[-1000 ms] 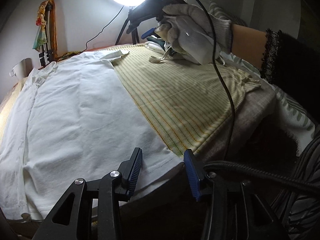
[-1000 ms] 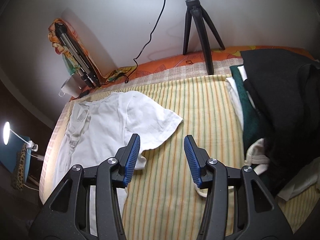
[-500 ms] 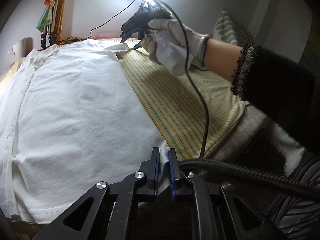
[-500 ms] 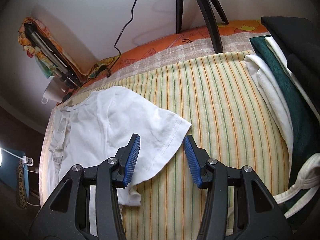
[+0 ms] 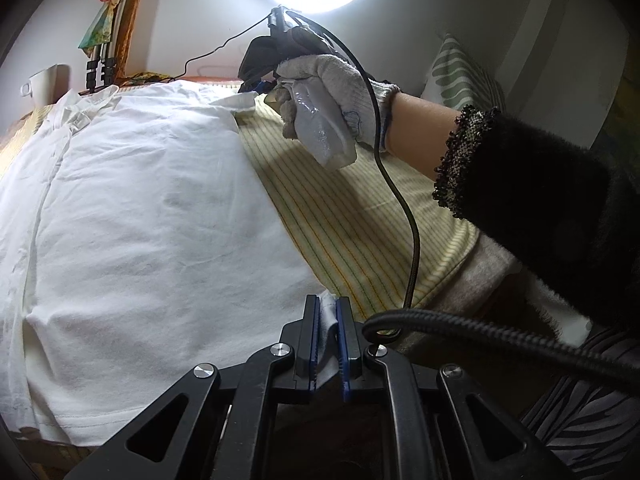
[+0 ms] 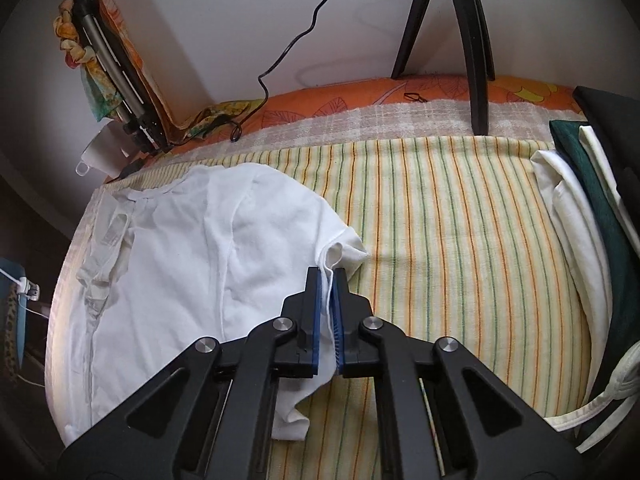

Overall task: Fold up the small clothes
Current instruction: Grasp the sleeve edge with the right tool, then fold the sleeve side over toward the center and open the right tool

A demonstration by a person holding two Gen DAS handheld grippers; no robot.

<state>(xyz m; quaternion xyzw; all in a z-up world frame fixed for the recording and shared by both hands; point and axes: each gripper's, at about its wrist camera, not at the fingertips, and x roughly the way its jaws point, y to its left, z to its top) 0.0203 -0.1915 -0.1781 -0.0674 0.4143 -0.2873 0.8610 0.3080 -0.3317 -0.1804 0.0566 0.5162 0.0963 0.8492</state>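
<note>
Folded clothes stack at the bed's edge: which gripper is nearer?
Right. The right gripper, shut on the white shirt's sleeve, has the stack just across the striped sheet. The left gripper clamps the shirt's bottom hem corner; no stack shows in its view.

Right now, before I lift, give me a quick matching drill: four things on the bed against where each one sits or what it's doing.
Things:
1. left gripper
2. right gripper
3. white cup
4. dark green cloth

States:
A. in the folded pile at the right
B. shut on the white shirt's sleeve
C. far left corner, by the wall
D. shut on the shirt's bottom hem corner

Pairs: 1-D, 2-B, 3-C, 4-A
</note>
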